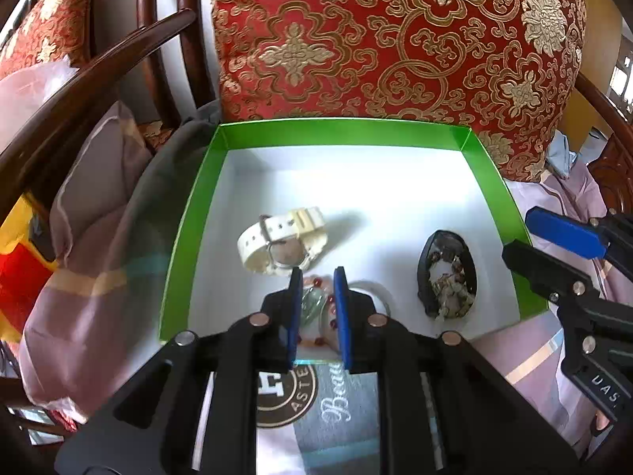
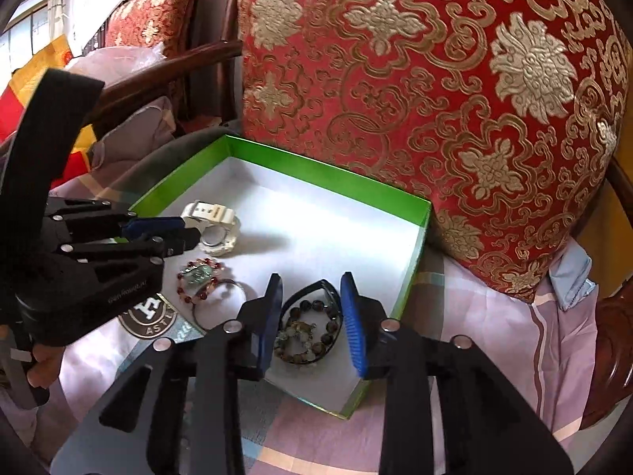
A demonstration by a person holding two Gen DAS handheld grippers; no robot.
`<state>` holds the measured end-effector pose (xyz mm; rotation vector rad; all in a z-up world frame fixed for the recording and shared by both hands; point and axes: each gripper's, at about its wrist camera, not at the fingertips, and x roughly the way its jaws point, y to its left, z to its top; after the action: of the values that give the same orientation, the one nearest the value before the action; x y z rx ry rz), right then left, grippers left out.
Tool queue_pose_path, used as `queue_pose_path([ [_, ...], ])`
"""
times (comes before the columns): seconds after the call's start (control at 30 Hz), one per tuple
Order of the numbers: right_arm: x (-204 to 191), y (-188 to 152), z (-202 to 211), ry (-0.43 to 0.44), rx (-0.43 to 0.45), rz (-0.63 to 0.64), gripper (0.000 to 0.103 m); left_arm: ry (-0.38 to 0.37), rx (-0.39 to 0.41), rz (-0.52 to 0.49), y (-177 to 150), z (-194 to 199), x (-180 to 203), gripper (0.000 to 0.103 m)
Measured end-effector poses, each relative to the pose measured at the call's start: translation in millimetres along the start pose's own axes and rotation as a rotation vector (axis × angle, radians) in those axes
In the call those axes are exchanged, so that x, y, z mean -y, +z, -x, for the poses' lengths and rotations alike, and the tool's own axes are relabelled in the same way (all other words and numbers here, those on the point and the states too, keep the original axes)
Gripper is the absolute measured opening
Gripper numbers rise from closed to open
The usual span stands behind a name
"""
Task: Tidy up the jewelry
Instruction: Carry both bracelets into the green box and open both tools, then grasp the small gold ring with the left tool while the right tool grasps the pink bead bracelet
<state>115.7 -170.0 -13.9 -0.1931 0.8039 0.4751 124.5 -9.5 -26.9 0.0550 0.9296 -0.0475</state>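
Both grippers (image 1: 318, 312) (image 2: 312, 316) tilt down, jaws parted, over the box (image 2: 411, 277).

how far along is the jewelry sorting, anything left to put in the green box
Done: the white watch, the red bead bracelet and the dark bead bracelets all lie inside the green box. In hand: nothing; the left tongs and right tongs stand open over those bracelets. Left: no loose jewelry shows outside the box, so little seems to remain.
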Motion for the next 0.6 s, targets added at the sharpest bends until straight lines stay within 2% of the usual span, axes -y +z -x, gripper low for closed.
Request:
queue_pose_path([
  [0.13, -5, 0, 5, 0.006, 0.005, 0.018, 0.031, 0.02, -0.001, 0.013, -12, 12, -8, 0.017],
  [0.23, -9, -1, 12, 0.027, -0.004, 0.028, 0.031, 0.005, 0.002, 0.03, -27, 28, -18, 0.03],
  [0.3, -9, -6, 23, 0.121, -0.028, 0.016, 0.031, -0.006, -0.01, 0.043, -38, 33, -24, 0.032],
  [0.4, -17, -28, 23, 0.264, -0.131, 0.047, 0.034, -0.023, -0.056, 0.05, -52, 26, -24, 0.032],
  [0.47, -26, -47, 11, 0.294, -0.194, 0.06, 0.035, -0.032, -0.087, 0.045, -59, 17, -20, 0.032],
  [0.6, -53, -82, -32, 0.246, -0.339, 0.098, 0.035, -0.074, -0.122, 0.033, -67, 5, -6, 0.032],
])
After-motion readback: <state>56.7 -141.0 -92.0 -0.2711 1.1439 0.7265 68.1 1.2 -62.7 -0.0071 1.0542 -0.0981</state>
